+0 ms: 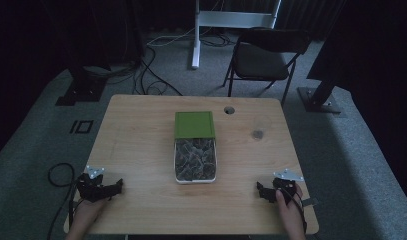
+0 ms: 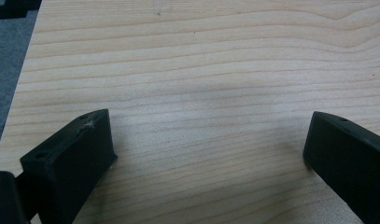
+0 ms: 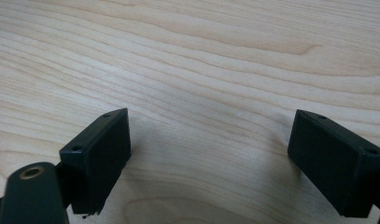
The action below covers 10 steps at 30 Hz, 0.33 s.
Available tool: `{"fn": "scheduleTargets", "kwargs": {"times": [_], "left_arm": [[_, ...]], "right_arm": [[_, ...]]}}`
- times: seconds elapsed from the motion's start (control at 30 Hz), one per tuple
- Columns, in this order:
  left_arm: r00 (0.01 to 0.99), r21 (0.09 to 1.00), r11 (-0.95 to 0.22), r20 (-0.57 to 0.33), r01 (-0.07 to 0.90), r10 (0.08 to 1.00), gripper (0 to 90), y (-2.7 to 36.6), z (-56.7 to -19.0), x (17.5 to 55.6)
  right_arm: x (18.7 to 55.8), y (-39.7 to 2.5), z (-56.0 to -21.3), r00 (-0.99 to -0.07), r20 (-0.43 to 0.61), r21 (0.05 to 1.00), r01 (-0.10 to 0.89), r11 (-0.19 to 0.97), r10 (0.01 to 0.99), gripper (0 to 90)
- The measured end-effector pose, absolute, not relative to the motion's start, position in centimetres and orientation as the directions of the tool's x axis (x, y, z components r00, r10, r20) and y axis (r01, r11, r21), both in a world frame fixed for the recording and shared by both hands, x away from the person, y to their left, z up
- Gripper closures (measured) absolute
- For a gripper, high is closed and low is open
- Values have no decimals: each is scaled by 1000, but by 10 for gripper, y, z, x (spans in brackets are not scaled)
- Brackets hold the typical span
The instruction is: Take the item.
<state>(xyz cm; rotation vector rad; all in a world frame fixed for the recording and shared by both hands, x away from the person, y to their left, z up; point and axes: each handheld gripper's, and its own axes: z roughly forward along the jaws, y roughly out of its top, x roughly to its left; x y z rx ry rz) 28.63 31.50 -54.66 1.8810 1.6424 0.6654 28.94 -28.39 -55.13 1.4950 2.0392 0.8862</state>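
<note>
Lying between grippers [image 1: 118, 186] [image 1: 261, 190]: tray [image 1: 196, 175]

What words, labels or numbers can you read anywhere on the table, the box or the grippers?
None can be read.
Box with its green lid: dark patterned contents, no legible print.
Left gripper and right gripper: plain black fingers, no markings.
Wooden table: bare grain, one small dark spot, too blurred to tell.

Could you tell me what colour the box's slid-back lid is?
Green; the lid shows best in the high view.
</note>
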Motion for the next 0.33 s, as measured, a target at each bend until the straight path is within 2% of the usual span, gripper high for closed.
{"fn": "scheduleTargets", "kwargs": {"times": [0.13,0.33], "left_arm": [[128,687,-100,11,719,992,23,315,-547,286],[71,689,-58,9,722,997,23,314,-547,286]], "right_arm": [[290,-284,-551,-304,10,724,659,203,953,124],[290,-284,-551,-304,10,724,659,203,953,123]]}}
